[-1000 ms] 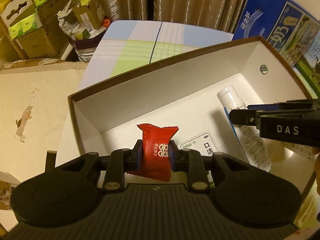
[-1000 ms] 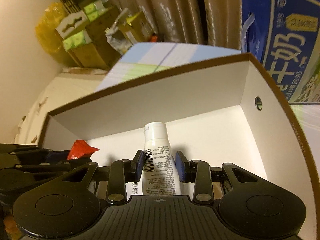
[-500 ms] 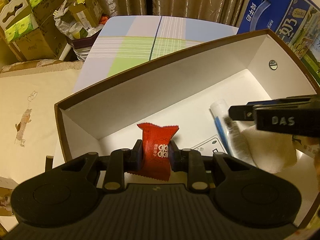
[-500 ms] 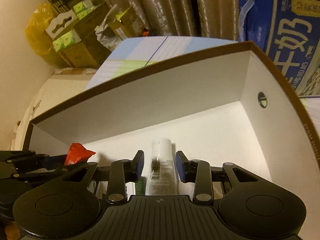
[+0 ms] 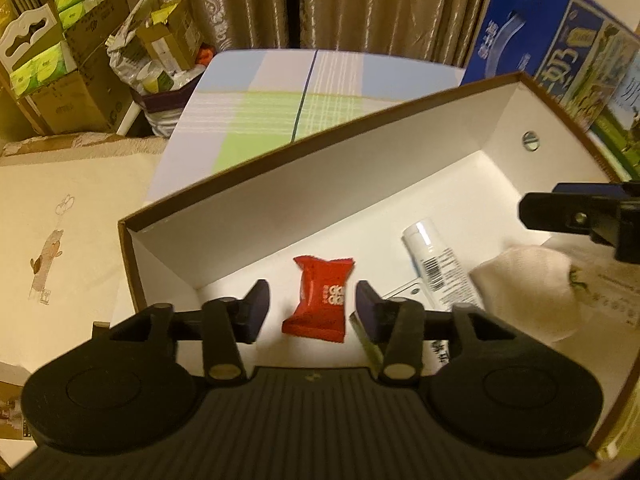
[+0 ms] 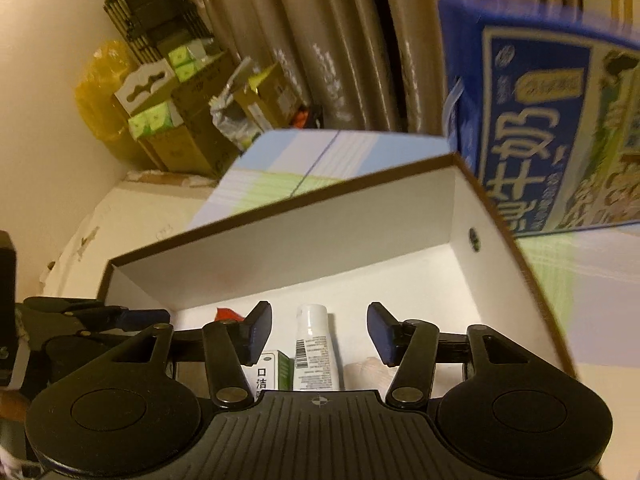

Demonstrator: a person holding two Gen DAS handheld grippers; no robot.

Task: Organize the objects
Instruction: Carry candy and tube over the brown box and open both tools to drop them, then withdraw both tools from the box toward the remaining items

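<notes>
Both tools gape wide, holding nothing. The left tool (image 5: 308,306) straddles the red packet (image 5: 320,300); the right tool (image 6: 319,332), the white tube (image 6: 314,348). Lifting carelessly could snag the box (image 5: 320,168) wall at twelve o'clock.

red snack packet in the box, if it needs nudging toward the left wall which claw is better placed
Left. The left claw is open right over the red snack packet, pads either side of it. The right claw hangs open above the white tube, farther toward the box's right end.
</notes>
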